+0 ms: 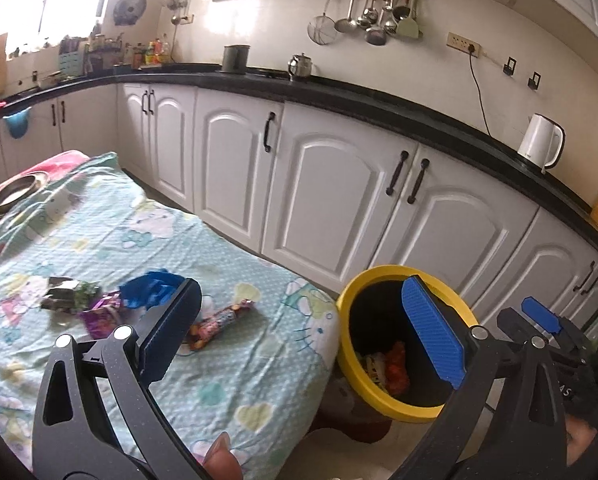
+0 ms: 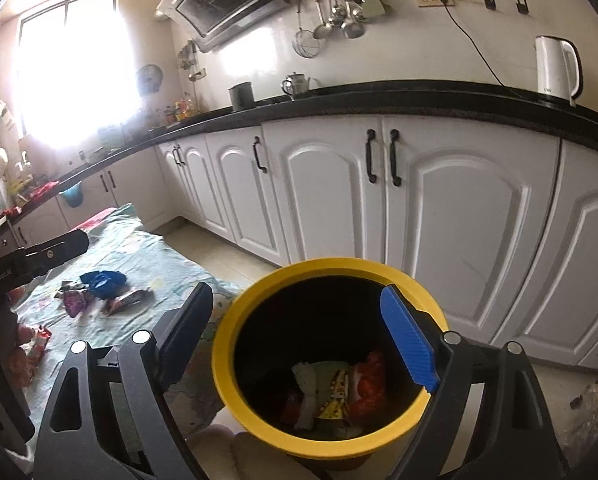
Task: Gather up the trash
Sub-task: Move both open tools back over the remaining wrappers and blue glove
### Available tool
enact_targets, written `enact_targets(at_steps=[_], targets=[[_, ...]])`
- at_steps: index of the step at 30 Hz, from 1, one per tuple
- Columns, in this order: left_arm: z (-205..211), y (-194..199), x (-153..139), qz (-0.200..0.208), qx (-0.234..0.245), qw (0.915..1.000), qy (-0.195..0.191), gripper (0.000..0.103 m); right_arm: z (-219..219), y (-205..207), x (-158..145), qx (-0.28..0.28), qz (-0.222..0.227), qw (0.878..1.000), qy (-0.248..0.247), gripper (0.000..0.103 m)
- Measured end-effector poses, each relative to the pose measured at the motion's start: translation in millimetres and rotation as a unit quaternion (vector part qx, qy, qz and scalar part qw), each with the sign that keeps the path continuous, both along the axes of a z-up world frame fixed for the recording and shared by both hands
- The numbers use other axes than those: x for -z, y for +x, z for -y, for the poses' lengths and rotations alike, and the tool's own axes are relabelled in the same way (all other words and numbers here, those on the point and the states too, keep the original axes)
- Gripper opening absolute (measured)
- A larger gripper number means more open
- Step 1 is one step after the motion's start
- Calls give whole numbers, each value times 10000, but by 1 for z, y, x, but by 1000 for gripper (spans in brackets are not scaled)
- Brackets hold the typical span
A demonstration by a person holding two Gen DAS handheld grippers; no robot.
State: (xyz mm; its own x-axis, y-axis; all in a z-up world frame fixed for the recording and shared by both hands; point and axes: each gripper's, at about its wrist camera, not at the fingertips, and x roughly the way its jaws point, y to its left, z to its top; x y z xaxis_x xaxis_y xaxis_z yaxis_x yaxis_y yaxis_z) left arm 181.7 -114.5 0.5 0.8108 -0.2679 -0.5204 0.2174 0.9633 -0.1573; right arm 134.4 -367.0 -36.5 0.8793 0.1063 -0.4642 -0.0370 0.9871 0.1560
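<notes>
A yellow-rimmed black bin (image 1: 345, 320) stands on the floor beside the table; in the right wrist view (image 2: 235, 328) it holds several wrappers (image 2: 335, 392). My right gripper (image 2: 299, 340) is open and empty just above the bin's mouth. My left gripper (image 1: 305, 332) is open and empty over the table's near right edge. On the cloth lie a blue crumpled wrapper (image 1: 149, 290), a purple wrapper (image 1: 101, 314), a green-silver wrapper (image 1: 69, 294) and a striped candy wrapper (image 1: 219, 320). The same pile shows in the right wrist view (image 2: 99, 292).
The table wears a light green cartoon cloth (image 1: 119, 240) with a metal bowl (image 1: 15, 192) at its far end. White cabinets (image 1: 331, 184) under a black counter (image 1: 339, 96) run behind. A white kettle (image 1: 539, 140) stands on the counter.
</notes>
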Motion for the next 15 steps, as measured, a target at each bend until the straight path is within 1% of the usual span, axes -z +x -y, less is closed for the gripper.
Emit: enact_targets(at_steps=[8,15], targets=[[-30,-11,-9,173,-296,9994,7,92,-30,-5,-11,-289,122,9995,-75,83],[-54,-18,-10,210,-506,9985,-73,92,-60,-8,-18,-586,207,9979,-160,83]])
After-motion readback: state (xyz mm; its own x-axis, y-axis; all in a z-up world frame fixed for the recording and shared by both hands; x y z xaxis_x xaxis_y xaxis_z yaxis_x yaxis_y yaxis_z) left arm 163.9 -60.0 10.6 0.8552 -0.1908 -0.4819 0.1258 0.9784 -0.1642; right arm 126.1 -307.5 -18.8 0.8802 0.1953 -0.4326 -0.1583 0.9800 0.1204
